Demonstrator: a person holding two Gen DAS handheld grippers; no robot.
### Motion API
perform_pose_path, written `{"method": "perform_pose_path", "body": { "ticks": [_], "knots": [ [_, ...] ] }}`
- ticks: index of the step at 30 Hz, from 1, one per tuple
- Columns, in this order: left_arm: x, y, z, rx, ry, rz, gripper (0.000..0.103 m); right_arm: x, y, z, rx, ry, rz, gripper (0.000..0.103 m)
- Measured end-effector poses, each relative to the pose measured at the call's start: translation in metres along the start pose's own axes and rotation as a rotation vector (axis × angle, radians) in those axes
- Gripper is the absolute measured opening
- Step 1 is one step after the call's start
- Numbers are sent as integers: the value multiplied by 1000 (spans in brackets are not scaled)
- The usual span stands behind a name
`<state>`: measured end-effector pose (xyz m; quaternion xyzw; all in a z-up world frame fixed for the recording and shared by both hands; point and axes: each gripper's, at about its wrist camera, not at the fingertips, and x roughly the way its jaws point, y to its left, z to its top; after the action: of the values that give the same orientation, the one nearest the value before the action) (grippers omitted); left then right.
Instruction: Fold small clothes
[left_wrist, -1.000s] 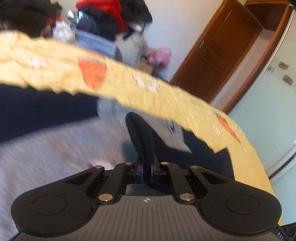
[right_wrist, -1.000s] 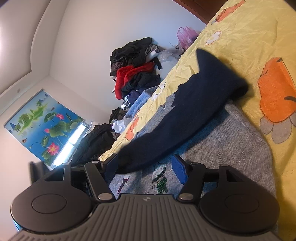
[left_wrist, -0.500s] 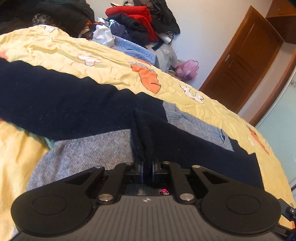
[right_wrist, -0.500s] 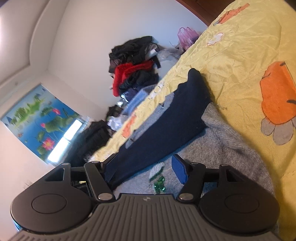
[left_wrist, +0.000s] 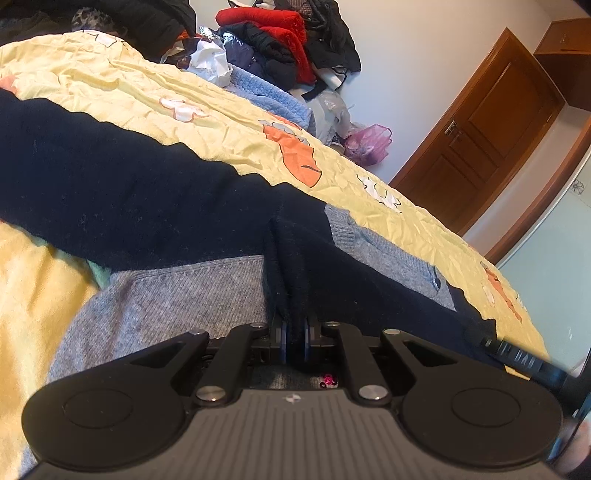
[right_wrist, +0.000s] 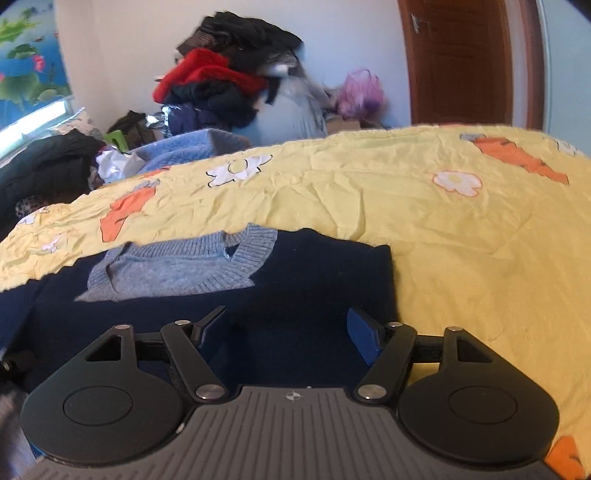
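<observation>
A small grey knit sweater (left_wrist: 177, 295) with navy sleeves lies on a yellow bedspread (left_wrist: 110, 85). My left gripper (left_wrist: 293, 341) is shut on the cuff of a navy sleeve (left_wrist: 288, 273), holding it over the grey body. The other navy sleeve (left_wrist: 110, 192) stretches to the left. In the right wrist view the sweater's grey collar (right_wrist: 177, 266) and navy sleeve fabric (right_wrist: 295, 280) lie flat. My right gripper (right_wrist: 291, 332) is open and empty, low over the navy fabric.
A heap of clothes (right_wrist: 221, 81) is piled at the far side of the bed, with a light blue knit (left_wrist: 266, 96) beside it. A pink bag (left_wrist: 367, 144) and a wooden door (left_wrist: 480, 136) stand beyond. The bedspread (right_wrist: 461, 236) extends to the right.
My left gripper has carried the sleeve cuff down over the sweater body. My right gripper has swung level and now faces the collar; the sleeve now lies flat.
</observation>
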<state>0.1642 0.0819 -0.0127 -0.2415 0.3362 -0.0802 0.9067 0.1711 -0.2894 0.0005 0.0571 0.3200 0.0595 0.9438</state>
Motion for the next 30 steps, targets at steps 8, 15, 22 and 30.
{"method": "perform_pose_path", "body": {
  "ticks": [8, 15, 22, 30],
  "knots": [
    [-12, 2, 3, 0, 10, -1, 11, 5, 19, -2, -102, 36, -36, 87],
    [-93, 80, 28, -127, -175, 112, 51, 3, 17, -1, -93, 34, -24, 90],
    [-132, 253, 70, -706, -301, 145, 69, 2, 17, 0, -90, 34, -13, 92],
    [-119, 273, 109, -663, -350, 241, 64, 1, 16, 0, -83, 34, -1, 94]
  ]
}}
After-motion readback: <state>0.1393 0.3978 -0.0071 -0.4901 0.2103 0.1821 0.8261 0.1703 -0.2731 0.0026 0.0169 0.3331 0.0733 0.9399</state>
